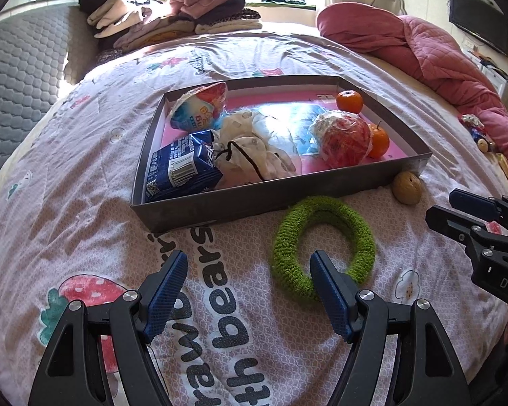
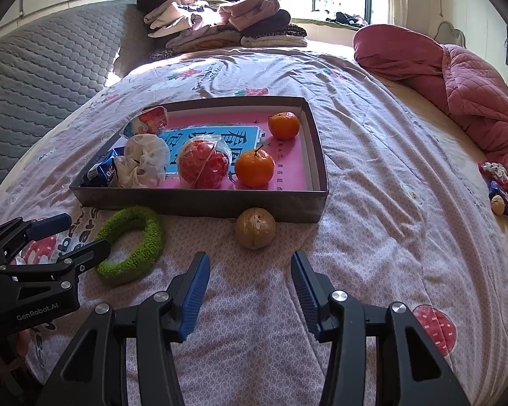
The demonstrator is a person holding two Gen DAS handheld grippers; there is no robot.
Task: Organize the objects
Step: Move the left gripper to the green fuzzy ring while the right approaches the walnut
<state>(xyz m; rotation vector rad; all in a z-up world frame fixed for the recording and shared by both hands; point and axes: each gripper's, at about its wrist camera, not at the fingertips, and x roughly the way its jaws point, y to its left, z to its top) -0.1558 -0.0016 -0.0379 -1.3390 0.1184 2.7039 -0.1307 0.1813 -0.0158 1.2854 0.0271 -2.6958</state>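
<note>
a: what's left to put away?

b: two things lie outside the box point(image 2: 199, 203), both on the bedspread point(image 2: 372, 176) against its near wall. the walnut-like brown nut point(image 2: 255, 227) sits just beside that wall toward the box's near right corner, and the green fuzzy ring point(image 2: 132, 245) lies flat near the middle of the same wall.

a: and inside the box?

b: two tangerines point(image 2: 254, 166), a red fruit in plastic wrap point(image 2: 204, 162), a crumpled white cloth point(image 2: 145, 159), a blue packet point(image 1: 183, 169) and a snack pouch point(image 1: 201, 106). so i'd judge the sorting is well along, with these last two pieces to go.

a: the tongs?

b: the right gripper point(image 2: 250, 286) hangs above the bedspread with its jaws partly apart and nothing between them; the nut is straight ahead of it, a little way off. the left gripper point(image 1: 249, 291) is likewise parted and empty, its right pad point(image 1: 328, 291) over the near arc of the ring, though i can't tell if it touches.

a: next move?

b: probably the right one goes for the nut. it's round and hard and may roll on soft bedding, so the jaws should come down on either side of it and close squarely, then lift it over the wall into the free pink floor by the right side.
</note>
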